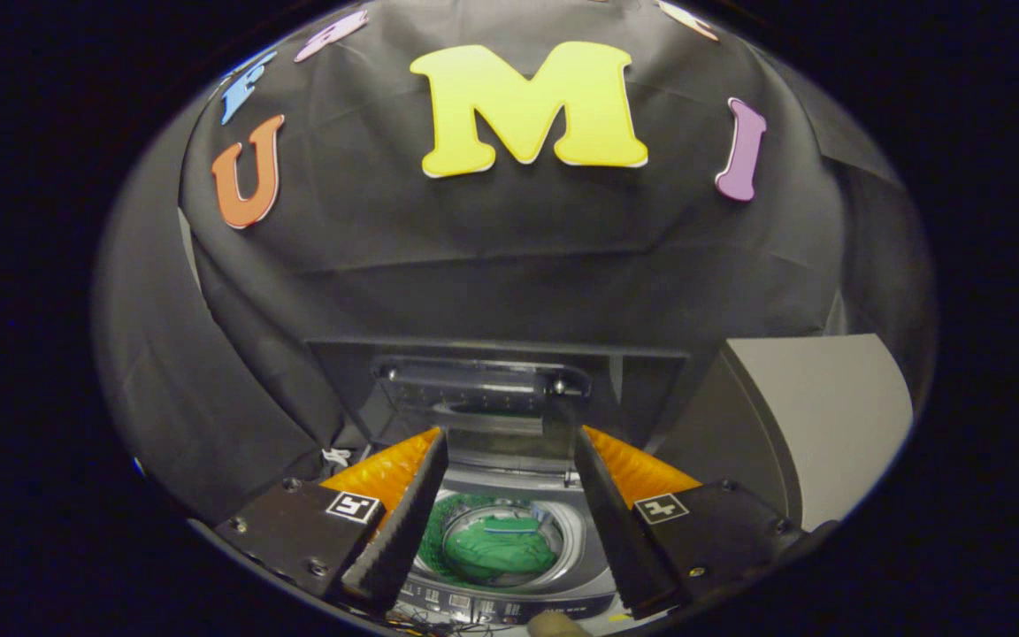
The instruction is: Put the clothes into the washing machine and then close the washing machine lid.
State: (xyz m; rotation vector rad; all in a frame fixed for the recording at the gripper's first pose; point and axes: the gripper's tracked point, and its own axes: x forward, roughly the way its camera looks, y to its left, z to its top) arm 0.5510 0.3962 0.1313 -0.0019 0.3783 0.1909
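Gripper view: the small grey top-loading washing machine (pixel 509 513) stands open, its dark lid (pixel 483 389) raised behind. Green clothes (pixel 499 548) (soft, light) lie inside its drum. The claw (pixel 509 447) gapes empty above; the lid's front edge looks the likeliest hold.

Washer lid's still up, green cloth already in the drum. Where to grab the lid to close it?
Judging from this view: take the lid by its free top edge, coming from the front above the drum. It stands upright behind the opening, hinged low. The gripper is open, the lid just beyond its fingers.
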